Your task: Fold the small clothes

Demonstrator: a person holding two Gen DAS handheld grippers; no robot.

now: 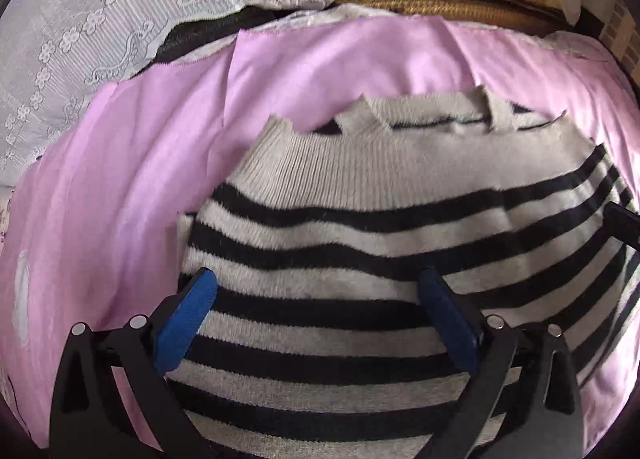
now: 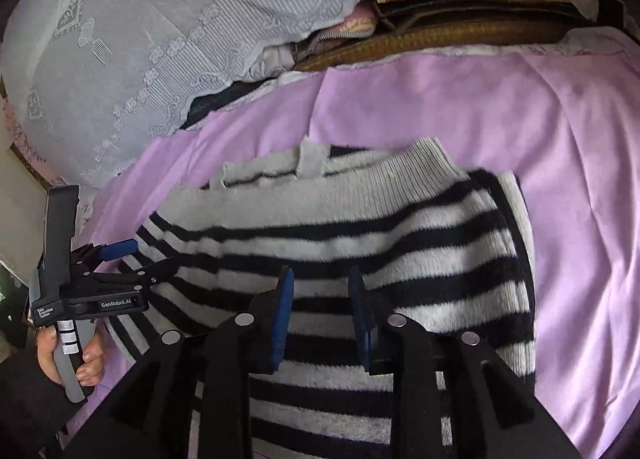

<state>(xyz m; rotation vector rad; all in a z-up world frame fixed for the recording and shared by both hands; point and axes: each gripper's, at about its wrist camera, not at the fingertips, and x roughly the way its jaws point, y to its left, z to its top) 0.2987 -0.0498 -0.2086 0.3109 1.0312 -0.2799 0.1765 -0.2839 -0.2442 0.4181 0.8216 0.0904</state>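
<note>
Jaws: left gripper [image 1: 316, 295] spread wide, empty; right gripper [image 2: 322, 299] part-open, gripping nothing | striped sweater [image 1: 360, 227] folded, mid-frame on pink sheet [image 1: 120, 179] | risk: pads snagging fuzzy knit could drag the fold apart

one striped sweater [image 1: 360, 195], one pink sheet [image 1: 120, 179], two tongs [image 1: 316, 291]

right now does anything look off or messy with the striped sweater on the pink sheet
The striped sweater lies folded on the pink sheet, but its far edge is uneven: small grey knit tabs poke out past the ribbed band. No damage shows. Both grippers hang over it holding nothing.
</note>
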